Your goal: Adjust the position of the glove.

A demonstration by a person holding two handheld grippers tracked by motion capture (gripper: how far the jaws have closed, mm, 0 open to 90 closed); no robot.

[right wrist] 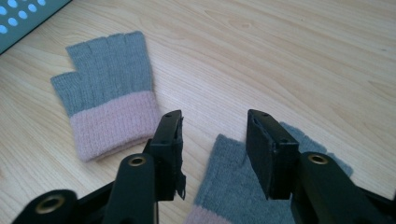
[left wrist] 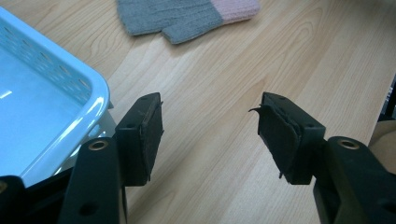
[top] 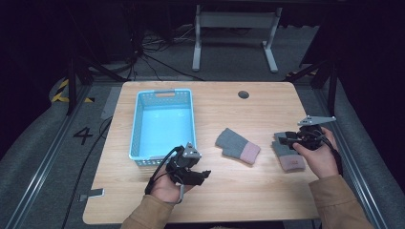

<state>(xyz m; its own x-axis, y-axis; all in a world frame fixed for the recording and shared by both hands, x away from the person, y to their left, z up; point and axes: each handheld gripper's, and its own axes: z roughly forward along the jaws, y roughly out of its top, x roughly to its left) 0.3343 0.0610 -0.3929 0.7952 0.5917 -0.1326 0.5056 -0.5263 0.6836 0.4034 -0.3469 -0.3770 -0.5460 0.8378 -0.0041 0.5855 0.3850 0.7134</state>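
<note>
I worked at a pale wooden worktop (top: 224, 191) with a round grommet hole (top: 243, 94) near its far edge. Grey carpet (top: 157, 62) lay around it in a dark room. Beyond stood a white table frame (top: 234, 33); black cables (top: 143, 52) trailed across the floor, near yellow-black hazard tape (top: 61, 90).

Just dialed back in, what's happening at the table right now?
A person holds a gripper in each hand. The right gripper hangs open over the nearer glove, not yet pinching it. The left gripper is open above bare table beside the blue basket. The other glove lies mid-table.
</note>
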